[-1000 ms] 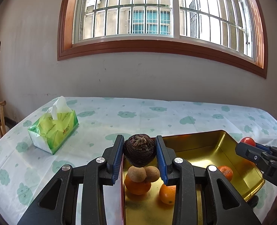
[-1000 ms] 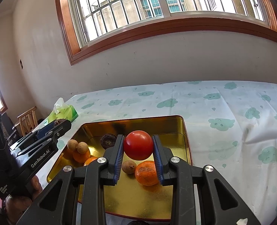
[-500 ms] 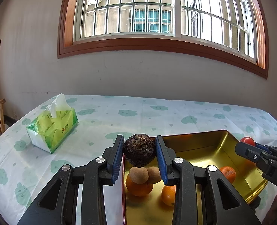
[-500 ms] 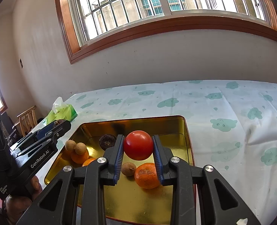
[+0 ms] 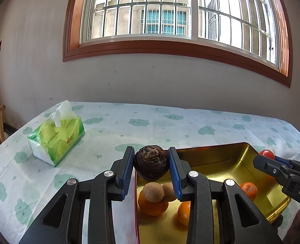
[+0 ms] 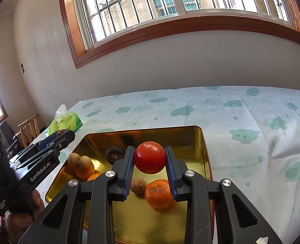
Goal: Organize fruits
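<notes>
Firmly between left hand-held gripper (image 5: 151,167) pads, wrinkled dark fruit (image 5: 151,165); right hand-held gripper (image 6: 150,162), glossy tomato (image 6: 150,157)

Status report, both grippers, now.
Left gripper shut on dark brown fruit, over gold tray edge. Right gripper shut on red fruit, above tray. Nothing blocking.
</notes>
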`<state>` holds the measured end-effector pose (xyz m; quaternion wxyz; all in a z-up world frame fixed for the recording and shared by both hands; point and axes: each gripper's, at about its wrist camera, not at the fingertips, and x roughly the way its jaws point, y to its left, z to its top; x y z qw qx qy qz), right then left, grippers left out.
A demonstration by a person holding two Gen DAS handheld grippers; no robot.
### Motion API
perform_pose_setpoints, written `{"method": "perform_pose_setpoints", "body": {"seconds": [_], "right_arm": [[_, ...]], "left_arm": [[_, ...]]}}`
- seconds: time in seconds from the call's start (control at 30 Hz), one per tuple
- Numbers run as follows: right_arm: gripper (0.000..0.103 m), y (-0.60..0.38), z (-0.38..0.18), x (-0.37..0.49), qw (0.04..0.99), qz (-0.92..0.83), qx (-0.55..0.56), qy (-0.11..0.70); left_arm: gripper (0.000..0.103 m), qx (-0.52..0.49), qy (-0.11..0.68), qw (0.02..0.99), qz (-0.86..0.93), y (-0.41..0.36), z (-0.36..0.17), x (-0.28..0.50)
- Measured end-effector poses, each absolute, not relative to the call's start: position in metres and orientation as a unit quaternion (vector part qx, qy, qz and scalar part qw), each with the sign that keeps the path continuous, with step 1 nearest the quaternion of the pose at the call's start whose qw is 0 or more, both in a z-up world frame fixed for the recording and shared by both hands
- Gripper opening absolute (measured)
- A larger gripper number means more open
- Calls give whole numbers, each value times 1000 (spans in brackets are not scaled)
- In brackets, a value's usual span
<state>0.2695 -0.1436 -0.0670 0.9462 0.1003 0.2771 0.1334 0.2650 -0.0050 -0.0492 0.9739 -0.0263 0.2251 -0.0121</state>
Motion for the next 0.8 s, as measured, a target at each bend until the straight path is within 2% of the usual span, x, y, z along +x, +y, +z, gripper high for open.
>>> {"method": "perform_pose_setpoints", "body": {"seconds": [0.8], "right_arm": [[28, -137, -72, 278, 945, 136, 101, 280]], "left_arm": [[35, -32, 228, 973, -12, -1, -50, 275]]}}
